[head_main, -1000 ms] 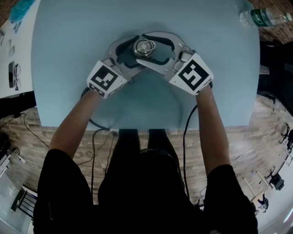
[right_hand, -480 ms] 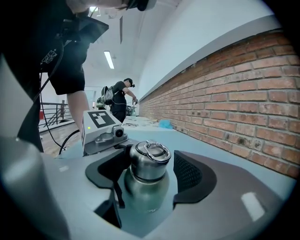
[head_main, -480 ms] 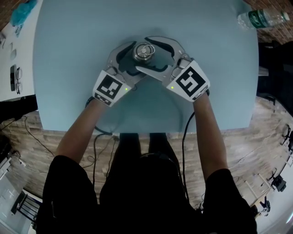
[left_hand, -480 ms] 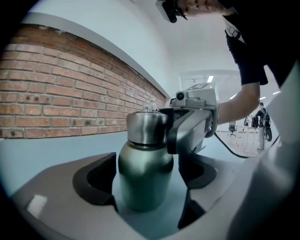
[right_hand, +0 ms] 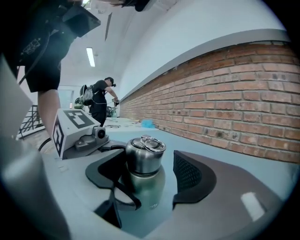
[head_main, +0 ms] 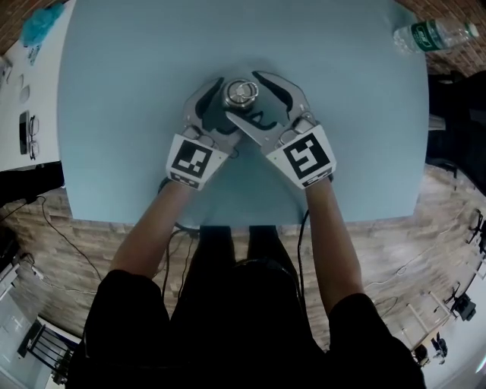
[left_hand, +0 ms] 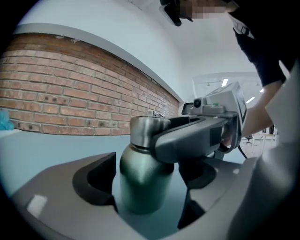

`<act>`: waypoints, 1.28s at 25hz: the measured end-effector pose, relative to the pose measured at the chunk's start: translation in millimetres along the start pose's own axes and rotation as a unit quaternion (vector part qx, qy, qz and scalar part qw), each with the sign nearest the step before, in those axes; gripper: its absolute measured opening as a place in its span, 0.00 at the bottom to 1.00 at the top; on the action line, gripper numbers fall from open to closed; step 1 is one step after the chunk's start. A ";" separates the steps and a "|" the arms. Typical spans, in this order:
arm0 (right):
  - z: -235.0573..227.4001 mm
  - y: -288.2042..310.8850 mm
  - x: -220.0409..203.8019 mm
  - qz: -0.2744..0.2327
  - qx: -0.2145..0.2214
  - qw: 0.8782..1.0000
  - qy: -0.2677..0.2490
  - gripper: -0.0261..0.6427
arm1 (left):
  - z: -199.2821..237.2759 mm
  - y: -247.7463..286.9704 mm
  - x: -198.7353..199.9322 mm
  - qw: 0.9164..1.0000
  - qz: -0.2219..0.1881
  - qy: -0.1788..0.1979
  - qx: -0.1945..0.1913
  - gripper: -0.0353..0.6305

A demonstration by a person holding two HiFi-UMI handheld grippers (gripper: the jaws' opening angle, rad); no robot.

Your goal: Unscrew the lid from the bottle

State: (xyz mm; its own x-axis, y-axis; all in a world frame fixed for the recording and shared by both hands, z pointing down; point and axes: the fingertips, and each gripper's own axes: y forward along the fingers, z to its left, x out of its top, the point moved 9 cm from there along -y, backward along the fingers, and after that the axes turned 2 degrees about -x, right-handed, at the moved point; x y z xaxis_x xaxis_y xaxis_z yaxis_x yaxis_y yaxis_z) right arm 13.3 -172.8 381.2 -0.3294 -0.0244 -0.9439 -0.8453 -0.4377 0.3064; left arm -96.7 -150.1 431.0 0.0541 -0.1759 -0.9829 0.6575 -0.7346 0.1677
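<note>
A stainless steel bottle [head_main: 241, 93] stands upright on the blue table [head_main: 137, 68], its lid [right_hand: 144, 154] with a ring handle still on the neck. My left gripper [head_main: 228, 102] reaches in from the lower left, and its jaws stand open around the bottle's body [left_hand: 140, 178] with a gap at the right pad. My right gripper [head_main: 244, 95] comes from the lower right at lid height. It is open, with the lid between the pads and a gap on the right side. One right finger [left_hand: 197, 136] crosses in front of the bottle's shoulder.
A plastic water bottle [head_main: 433, 32] lies at the table's far right corner. A white side table at the left holds glasses [head_main: 24, 129] and a teal cloth [head_main: 36, 17]. A brick wall [right_hand: 243, 93] is behind. A person [right_hand: 101, 101] stands far off.
Both grippers' jaws have widened off the bottle. The two hands have swung inward, closer together. The bottle has stayed in place with its lid on.
</note>
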 end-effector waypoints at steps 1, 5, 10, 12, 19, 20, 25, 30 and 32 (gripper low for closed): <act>1.2 0.2 0.6 -0.005 -0.013 1.000 0.010 0.53 | -0.1 0.1 0.3 1.000 -0.003 -0.002 0.006 0.66; 9.8 -1.0 3.3 -0.011 -0.055 0.998 0.037 0.52 | -3.1 -1.7 0.0 1.000 -0.009 -0.006 0.030 0.65; 17.3 -5.2 -0.5 -0.014 -0.115 0.990 0.080 0.49 | -7.1 -3.4 -3.4 0.998 -0.012 -0.013 0.054 0.65; 20.4 -5.3 -2.0 -0.013 -0.123 0.989 0.087 0.49 | -9.6 -2.7 -4.1 0.998 -0.011 -0.010 0.055 0.65; 26.9 -1.5 1.8 -0.009 -0.146 0.986 0.082 0.49 | -11.3 1.4 -1.3 0.998 -0.018 -0.009 0.062 0.65; 27.4 -0.1 2.7 -0.011 -0.146 0.986 0.081 0.49 | -11.1 1.8 -0.7 0.998 -0.019 -0.010 0.062 0.65; 29.5 3.4 4.0 -0.009 -0.145 0.986 0.084 0.48 | -10.1 3.1 0.8 0.998 -0.023 -0.007 0.061 0.64; 26.1 7.9 7.3 -0.012 -0.145 0.986 0.075 0.48 | -7.6 5.8 1.2 0.998 -0.016 0.000 0.058 0.63; 25.1 9.1 9.1 -0.012 -0.147 0.987 0.067 0.48 | -6.4 7.2 1.5 0.998 -0.014 0.002 0.057 0.61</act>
State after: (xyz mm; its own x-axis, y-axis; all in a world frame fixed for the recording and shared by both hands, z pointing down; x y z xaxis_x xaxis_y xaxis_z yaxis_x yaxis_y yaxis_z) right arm -8.0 -154.5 378.5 -0.2354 -0.1198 -0.9645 -0.6880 -0.6804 0.2524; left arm -87.1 -151.4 430.2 0.0408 -0.1519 -0.9876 0.5688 -0.8091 0.1480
